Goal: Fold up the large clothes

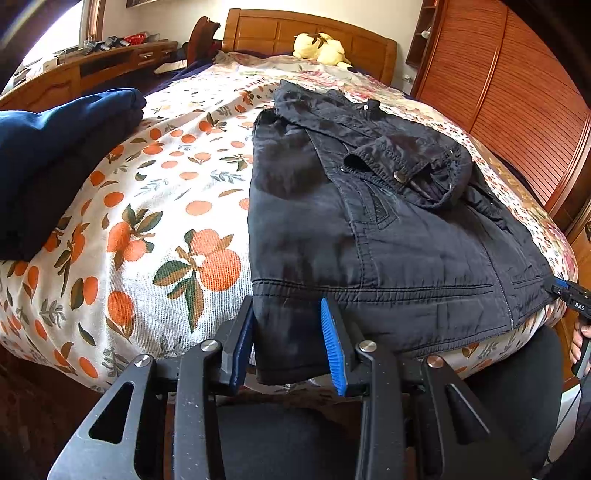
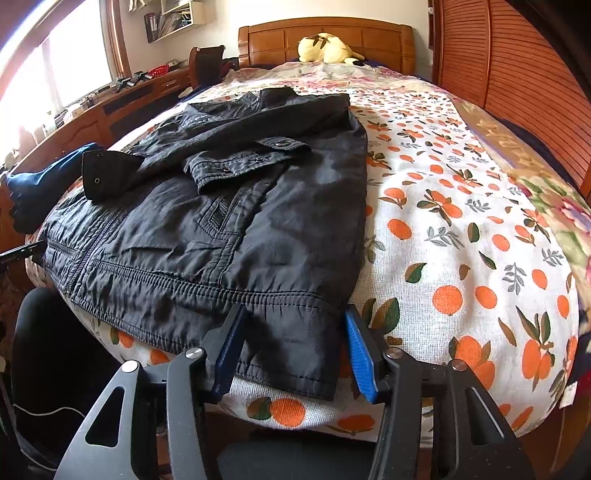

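Nearest, the left gripper [image 1: 290,339] had its blue-padded fingers spread apart, with the near left hem corner of the black jacket [image 1: 369,206] hanging between them over the bed edge; neither pad visibly pressed the cloth. Likewise the right gripper [image 2: 295,350] stood spread, its fingers either side of the near right hem corner of the jacket [image 2: 229,206], no pinch seen. From the left view the right gripper [image 1: 570,295] showed at the far right edge, beside the jacket's hem.

The jacket lay flat on the bedspread [image 1: 177,206], white with an orange fruit print, hem toward the cameras and collar toward the headboard. Both sleeves were folded in across the front, cuffs with snap buttons resting on top near the middle. The zip ran up the front on the left side of the right view.

To the left of the jacket, apart from it, sat a folded dark blue garment [image 1: 62,147]. Further back, a floral blanket [image 2: 554,192] covered the bed's right side. Farthest, a yellow plush toy [image 1: 321,48] lay against the wooden headboard [image 1: 258,33]
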